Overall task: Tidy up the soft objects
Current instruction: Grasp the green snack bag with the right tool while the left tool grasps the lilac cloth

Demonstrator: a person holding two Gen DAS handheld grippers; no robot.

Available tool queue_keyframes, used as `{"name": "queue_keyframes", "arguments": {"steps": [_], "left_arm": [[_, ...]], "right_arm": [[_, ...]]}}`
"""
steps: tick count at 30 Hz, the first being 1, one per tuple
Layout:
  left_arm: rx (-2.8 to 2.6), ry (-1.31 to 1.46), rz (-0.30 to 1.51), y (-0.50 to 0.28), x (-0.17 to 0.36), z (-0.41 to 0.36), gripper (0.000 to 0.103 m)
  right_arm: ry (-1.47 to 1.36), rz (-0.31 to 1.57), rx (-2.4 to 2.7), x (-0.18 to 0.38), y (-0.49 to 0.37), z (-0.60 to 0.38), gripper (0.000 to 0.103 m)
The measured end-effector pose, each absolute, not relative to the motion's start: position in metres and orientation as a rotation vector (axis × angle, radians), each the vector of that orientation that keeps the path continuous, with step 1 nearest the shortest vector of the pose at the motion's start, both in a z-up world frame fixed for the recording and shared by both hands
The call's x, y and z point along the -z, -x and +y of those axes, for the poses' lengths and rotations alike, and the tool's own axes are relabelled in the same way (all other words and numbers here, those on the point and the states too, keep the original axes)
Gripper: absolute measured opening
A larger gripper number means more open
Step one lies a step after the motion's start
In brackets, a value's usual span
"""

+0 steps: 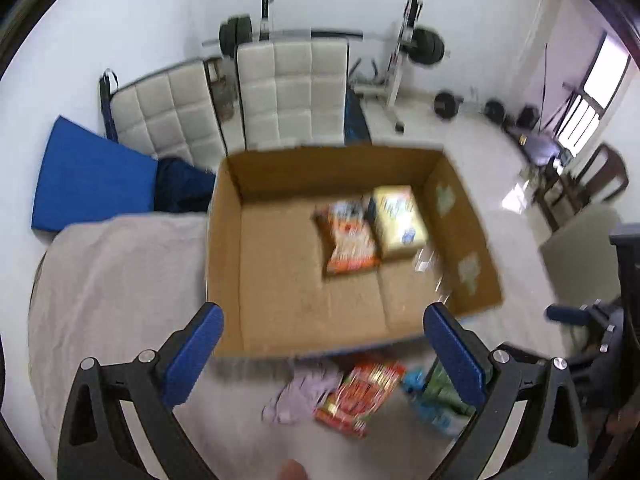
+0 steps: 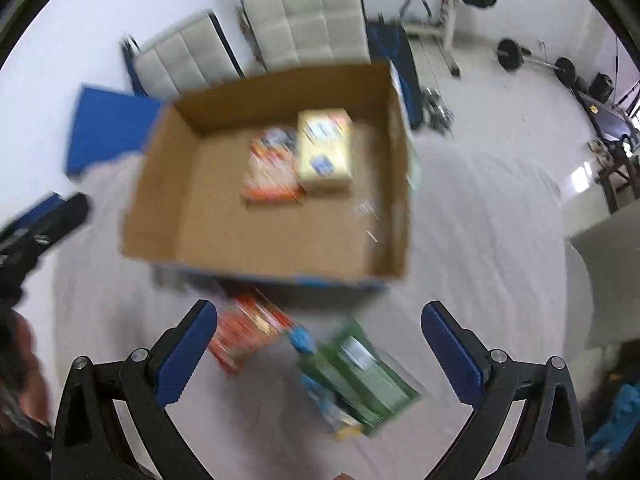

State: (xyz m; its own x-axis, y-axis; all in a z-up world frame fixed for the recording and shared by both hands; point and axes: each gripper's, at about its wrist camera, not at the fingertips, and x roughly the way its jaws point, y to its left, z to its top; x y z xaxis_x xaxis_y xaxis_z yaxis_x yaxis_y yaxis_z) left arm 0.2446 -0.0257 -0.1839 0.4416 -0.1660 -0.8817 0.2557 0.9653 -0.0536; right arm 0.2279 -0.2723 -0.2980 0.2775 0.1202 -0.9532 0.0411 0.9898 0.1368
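**A:** What are your two tongs doing?

**B:** My left gripper (image 1: 323, 322) is spread wide with nothing between its blue pads, hanging above the near edge of the cardboard box (image 1: 228, 248). My right gripper (image 2: 319, 318) is spread just as wide and also holds nothing; it hangs over the packets lying on the cloth in front of the box.

**A:** Which packets?

**B:** Just below the right one there is a red-orange packet (image 2: 248, 336) near the left pad, and a green packet (image 2: 360, 376) lying at a slant beside it, with something light blue (image 2: 302, 338) between them. All are smeared by motion blur, so I cannot read any print. From the left view a pale lilac bit of fabric (image 1: 300, 392) lies crumpled just beside the red-orange packet.

**A:** And inside the box?

**B:** Two things sit touching side by side toward its far right part: an orange-and-white bag (image 1: 348, 240), soft-looking and flat, and a pale yellow pack (image 1: 400, 222) with a small blue mark. The other parts of the brown floor are bare.

**A:** What is around it?

**B:** The box sits on a beige-grey cloth (image 1: 112, 280). Beyond it stand two white quilted cushions (image 1: 292, 92), a blue mat (image 1: 92, 176) to the left, and a barbell rack (image 1: 404, 40) against the wall.
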Motion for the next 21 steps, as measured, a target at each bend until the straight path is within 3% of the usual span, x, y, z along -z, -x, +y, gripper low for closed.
{"name": "queue_keyframes", "arguments": {"steps": [10,14,16,17,21], "left_arm": [[0.203,-0.204,1.375,-0.233,0.305,-0.018,0.102],[0.197,-0.225,1.448,-0.237,0.336,-0.013,0.102],[0.196,-0.235,1.483,-0.242,0.35,-0.014,0.102],[0.194,-0.236,1.505,-0.245,0.357,-0.014,0.102],[0.212,-0.197,1.597,-0.256,0.386,-0.016,0.102]], "right_arm": [[0.041,1.642,-0.077,0.452,-0.208,-0.29,0.103],[0.004,1.666,-0.152,0.474,-0.204,-0.285,0.103],[-0.033,1.669,-0.17,0.475,-0.204,-0.282,0.096],[-0.042,1.67,-0.182,0.475,-0.204,-0.28,0.088],[-0.073,1.686,-0.183,0.475,-0.202,-0.272,0.08]]}}
